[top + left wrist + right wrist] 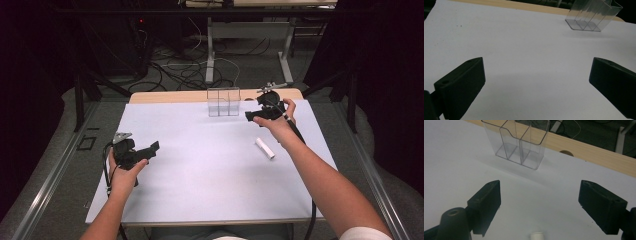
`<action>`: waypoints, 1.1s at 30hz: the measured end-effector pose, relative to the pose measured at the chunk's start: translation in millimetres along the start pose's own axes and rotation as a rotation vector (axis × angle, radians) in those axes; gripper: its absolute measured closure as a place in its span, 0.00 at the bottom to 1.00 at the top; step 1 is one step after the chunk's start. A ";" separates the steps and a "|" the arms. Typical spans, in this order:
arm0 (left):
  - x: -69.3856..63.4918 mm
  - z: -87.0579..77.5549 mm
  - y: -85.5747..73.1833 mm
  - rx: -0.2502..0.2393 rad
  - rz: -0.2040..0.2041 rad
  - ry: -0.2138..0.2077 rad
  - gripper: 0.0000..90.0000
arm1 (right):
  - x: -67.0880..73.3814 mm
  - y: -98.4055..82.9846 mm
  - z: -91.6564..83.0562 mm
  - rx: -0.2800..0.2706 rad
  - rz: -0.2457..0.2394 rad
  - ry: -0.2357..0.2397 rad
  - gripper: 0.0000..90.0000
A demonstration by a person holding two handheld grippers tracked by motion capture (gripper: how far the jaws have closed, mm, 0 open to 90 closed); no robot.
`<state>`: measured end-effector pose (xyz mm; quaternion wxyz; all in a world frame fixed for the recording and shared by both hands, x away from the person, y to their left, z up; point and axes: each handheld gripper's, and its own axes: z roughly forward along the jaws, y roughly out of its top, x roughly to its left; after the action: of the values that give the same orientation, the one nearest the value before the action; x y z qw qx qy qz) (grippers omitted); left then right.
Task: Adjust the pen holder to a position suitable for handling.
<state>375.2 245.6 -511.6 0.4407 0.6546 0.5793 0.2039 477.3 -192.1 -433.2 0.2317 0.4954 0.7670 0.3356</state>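
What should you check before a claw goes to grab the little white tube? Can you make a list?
1. Right gripper open: ok, its jaws stand wide apart in the right gripper view.
2. Left gripper open and holding nothing: ok.
3. White tube free to grab: ok, it lies alone on the white table cover.
4. Tube lined up between the right jaws: not ok, just its tip peeks in at the bottom edge.
5. Clear holder upright with compartments free: ok.
6. Whether the tube has a cap: cannot tell.
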 end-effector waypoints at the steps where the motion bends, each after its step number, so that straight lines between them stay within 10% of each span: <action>1: 0.2 0.0 0.1 0.000 0.000 0.000 0.00 | 0.0 0.0 0.0 0.000 0.000 0.000 0.20; 33: -1.2 4.2 -2.8 0.015 0.001 -0.004 0.01 | 4.2 43.7 47.8 0.076 -0.198 0.004 0.52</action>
<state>376.5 242.9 -515.8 0.4368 0.6587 0.5797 0.1982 535.0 -162.2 -432.7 0.2431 0.4251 0.8248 0.2827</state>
